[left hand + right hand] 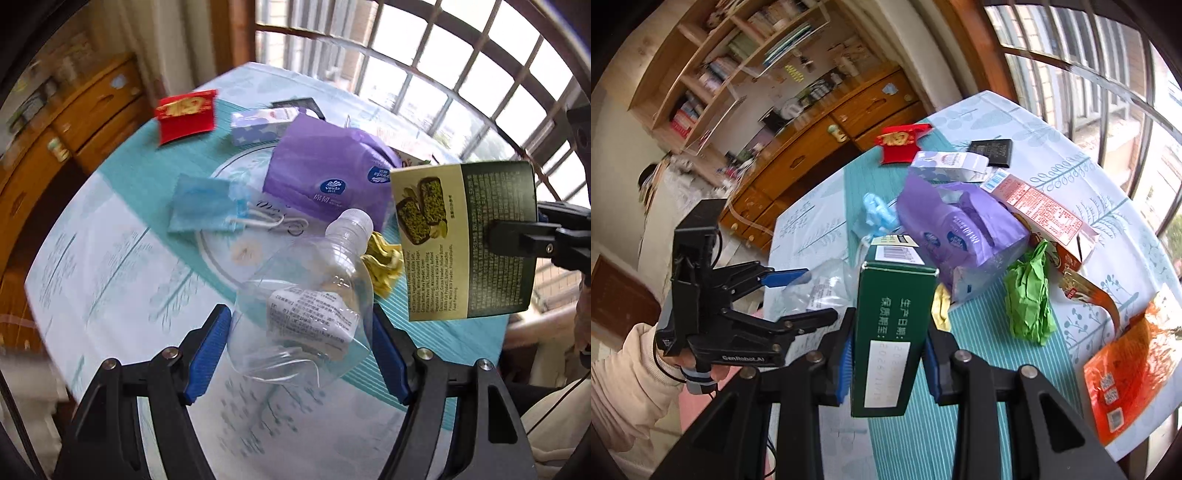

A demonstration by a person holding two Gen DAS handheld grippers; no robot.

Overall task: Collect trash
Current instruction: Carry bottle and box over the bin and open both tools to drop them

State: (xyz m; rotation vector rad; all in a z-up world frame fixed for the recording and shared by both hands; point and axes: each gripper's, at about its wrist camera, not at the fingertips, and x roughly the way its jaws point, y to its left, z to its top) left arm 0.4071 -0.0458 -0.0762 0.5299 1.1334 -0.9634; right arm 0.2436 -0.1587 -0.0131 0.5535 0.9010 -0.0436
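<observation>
Clear bottle (pixel 306 295) in left gripper (pixel 299 354), green box (pixel 886 332) clamped in right gripper (pixel 888 363), above table edge (pixel 1137 454).

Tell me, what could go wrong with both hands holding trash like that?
1. The clear plastic bottle in the left tool is thin and already crumpled. It might squirm out from between the blue pads.
2. The right tool pinches the green box only near one end, so it could swing or slip.
3. The box hangs close to the bottle. Both full tools could bump, or knock the purple tissue pack about.
</observation>
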